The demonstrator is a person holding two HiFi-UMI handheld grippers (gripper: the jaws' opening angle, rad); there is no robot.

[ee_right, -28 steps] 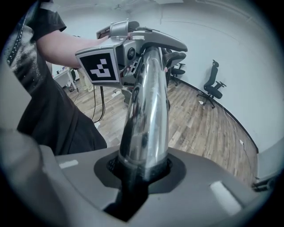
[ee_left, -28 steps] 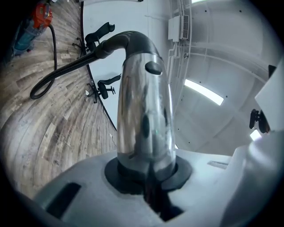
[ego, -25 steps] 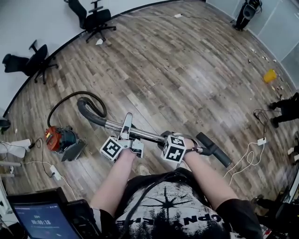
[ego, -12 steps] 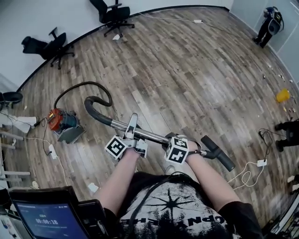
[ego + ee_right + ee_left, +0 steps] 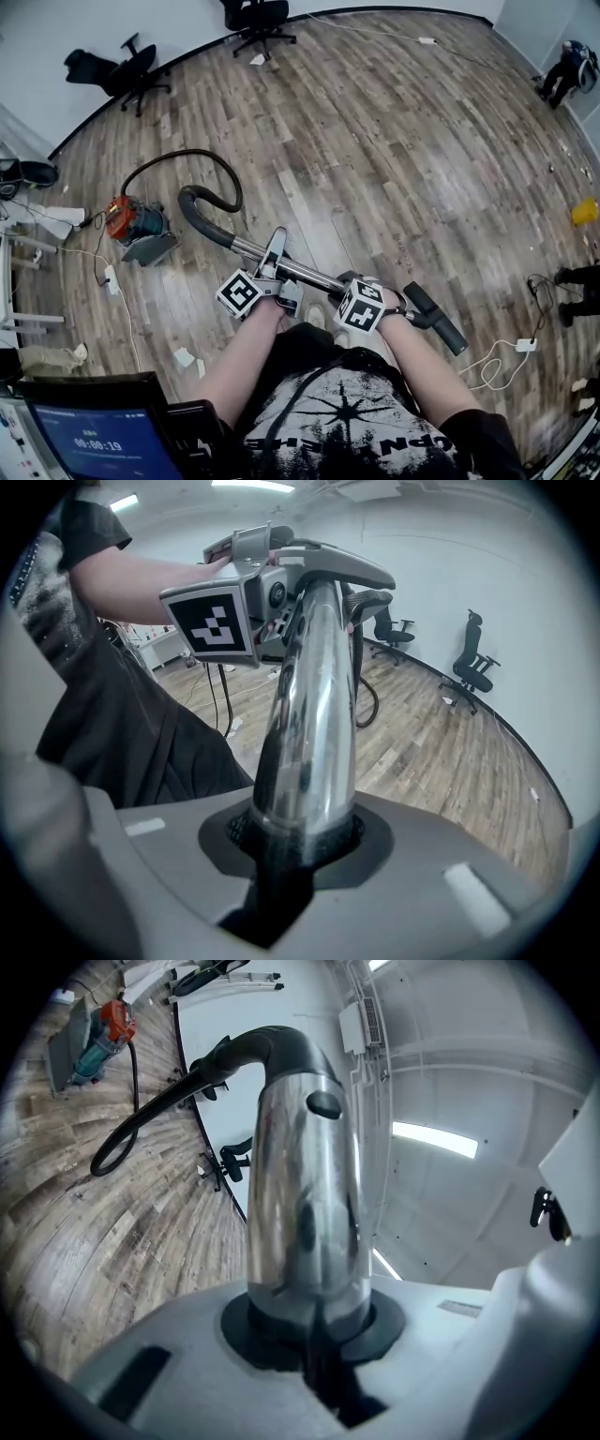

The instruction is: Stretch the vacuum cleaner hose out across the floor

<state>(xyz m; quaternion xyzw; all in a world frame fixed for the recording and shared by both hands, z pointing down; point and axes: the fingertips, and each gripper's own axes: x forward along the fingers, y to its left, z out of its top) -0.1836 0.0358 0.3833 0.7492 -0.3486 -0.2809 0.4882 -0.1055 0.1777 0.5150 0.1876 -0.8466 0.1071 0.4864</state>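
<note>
The vacuum's chrome wand (image 5: 305,272) runs across in front of the person's body in the head view. My left gripper (image 5: 274,270) is shut on the wand near its curved black handle (image 5: 199,217). My right gripper (image 5: 375,298) is shut on it further right, short of the black end piece (image 5: 436,321). The black hose (image 5: 187,157) arcs from the handle to the red and teal vacuum body (image 5: 133,225) on the floor. The left gripper view has the chrome tube (image 5: 305,1204) clamped in my left gripper (image 5: 314,1327). The right gripper view has the tube (image 5: 309,714) clamped in my right gripper (image 5: 298,844).
Two black office chairs (image 5: 127,66) (image 5: 258,17) stand by the far wall. A power strip with cables (image 5: 108,277) lies left of the vacuum, and a white cable (image 5: 497,361) lies at the right. A yellow object (image 5: 586,211) sits far right. A tablet (image 5: 103,441) shows at bottom left.
The head view has swung, so the chairs and the vacuum body now sit higher and further right in it. Both grippers keep their hold on the wand. The hose stays curved.
</note>
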